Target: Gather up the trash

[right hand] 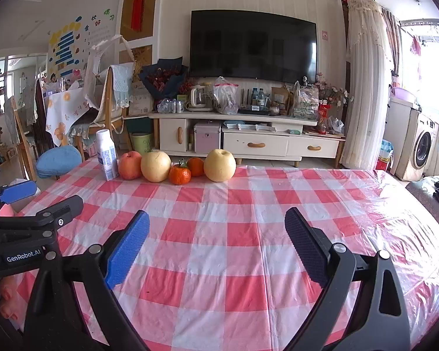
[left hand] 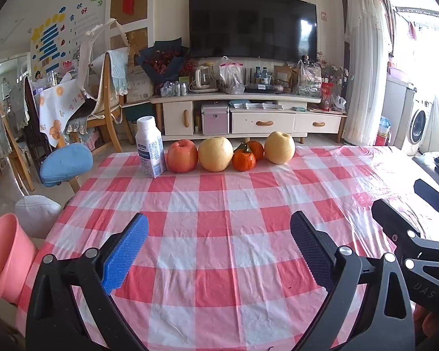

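A white milk carton with a screw cap stands upright at the far left of the checked table, touching a row of fruit. A pink bin sits off the table's left edge, by my left gripper. My left gripper hangs open over the near table with nothing between its fingers. My right gripper is open too, also over bare cloth. In the right wrist view the left gripper shows at the left edge, and the right gripper shows at the right of the left wrist view.
A red apple, two yellow pears and two tangerines line the table's far edge. A blue stool and chairs stand left of the table. A TV cabinet lies beyond.
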The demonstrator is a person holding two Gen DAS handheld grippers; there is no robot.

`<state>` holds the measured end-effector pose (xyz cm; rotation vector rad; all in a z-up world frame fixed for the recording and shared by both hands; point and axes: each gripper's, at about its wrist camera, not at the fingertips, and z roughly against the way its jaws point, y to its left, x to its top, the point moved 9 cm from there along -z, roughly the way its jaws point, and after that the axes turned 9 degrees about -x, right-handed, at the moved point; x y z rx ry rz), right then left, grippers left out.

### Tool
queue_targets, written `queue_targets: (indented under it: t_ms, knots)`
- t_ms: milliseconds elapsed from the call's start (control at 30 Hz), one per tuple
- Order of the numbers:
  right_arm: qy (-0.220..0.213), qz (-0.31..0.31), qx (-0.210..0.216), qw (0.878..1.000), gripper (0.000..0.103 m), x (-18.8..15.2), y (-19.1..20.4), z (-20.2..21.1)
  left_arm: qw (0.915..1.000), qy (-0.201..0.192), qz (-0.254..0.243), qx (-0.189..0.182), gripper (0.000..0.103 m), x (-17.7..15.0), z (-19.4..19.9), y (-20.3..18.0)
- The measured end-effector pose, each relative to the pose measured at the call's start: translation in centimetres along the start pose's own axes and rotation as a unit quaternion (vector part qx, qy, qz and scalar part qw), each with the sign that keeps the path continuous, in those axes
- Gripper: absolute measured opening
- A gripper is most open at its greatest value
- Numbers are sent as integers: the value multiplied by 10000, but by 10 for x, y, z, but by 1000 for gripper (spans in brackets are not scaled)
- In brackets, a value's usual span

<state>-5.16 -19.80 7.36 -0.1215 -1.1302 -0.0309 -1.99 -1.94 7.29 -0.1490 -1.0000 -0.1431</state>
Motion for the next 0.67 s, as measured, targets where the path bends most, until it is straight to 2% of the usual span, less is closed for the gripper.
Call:
queue_targets:
  t_ms: [233, 300, 500, 667]
  knots:
    - [143, 68, 78, 9998, 95, -8, 8, -10, 10000, -1, -51, -86, 96, -8, -14, 2]
    - [285, 44, 115, 9995, 96, -13, 10, -17, 9998, 185, -21, -60, 96, -16, -26, 5]
    - [1167, -89, 193, 9929, 97, -45, 11, -52, 9937, 1092, 251, 4, 96, -58, -72, 20]
    - [2081, -135, 186, 9778, 97, -85, 18, -86, 9847, 1662, 533, -14, 96, -89, -103, 29]
